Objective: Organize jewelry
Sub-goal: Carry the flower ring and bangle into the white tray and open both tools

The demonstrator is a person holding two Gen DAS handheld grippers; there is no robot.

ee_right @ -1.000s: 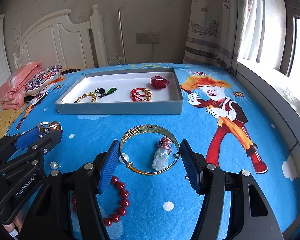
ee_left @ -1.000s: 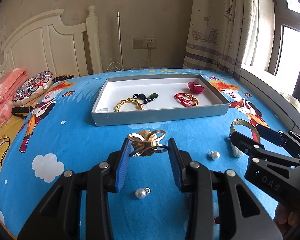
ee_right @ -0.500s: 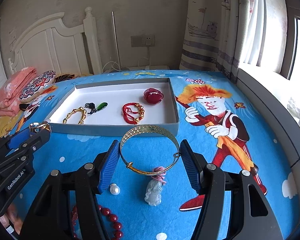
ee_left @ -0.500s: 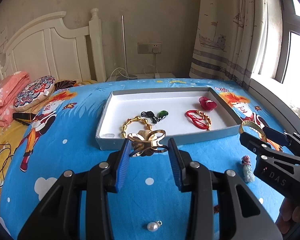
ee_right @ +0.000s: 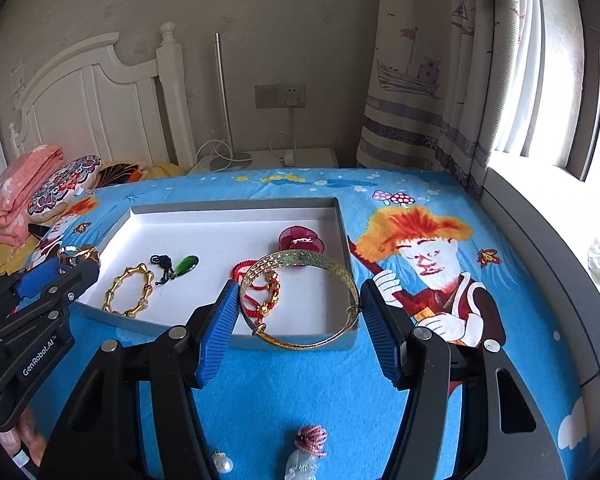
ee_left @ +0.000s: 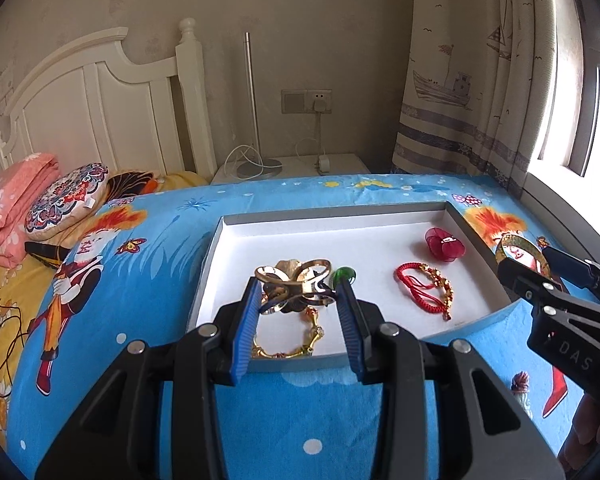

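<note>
My left gripper (ee_left: 296,292) is shut on a gold butterfly-shaped clip (ee_left: 294,286) and holds it over the front left of the grey tray (ee_left: 332,214). My right gripper (ee_right: 298,300) is shut on a gold bangle (ee_right: 300,300) above the tray's (ee_right: 236,206) front right corner. In the tray lie a gold link bracelet (ee_right: 128,292), a green pendant on a black cord (ee_right: 186,266), a red cord bracelet (ee_left: 426,288) and a red flower piece (ee_left: 444,244). The left gripper also shows in the right wrist view (ee_right: 66,262), the right gripper in the left wrist view (ee_left: 528,266).
The tray rests on a blue cartoon bedsheet (ee_right: 420,200). A jade pendant with a pink tassel (ee_right: 306,452) and a pearl (ee_right: 222,462) lie on the sheet in front of the right gripper. Pillows (ee_left: 64,196) and a white headboard (ee_left: 100,112) stand at the left, a windowsill (ee_right: 548,216) at the right.
Both grippers have moved forward from the open sheet to over the tray, carrying the clip and the bangle. The loose pearls and pendant have dropped back toward the lower edge.
</note>
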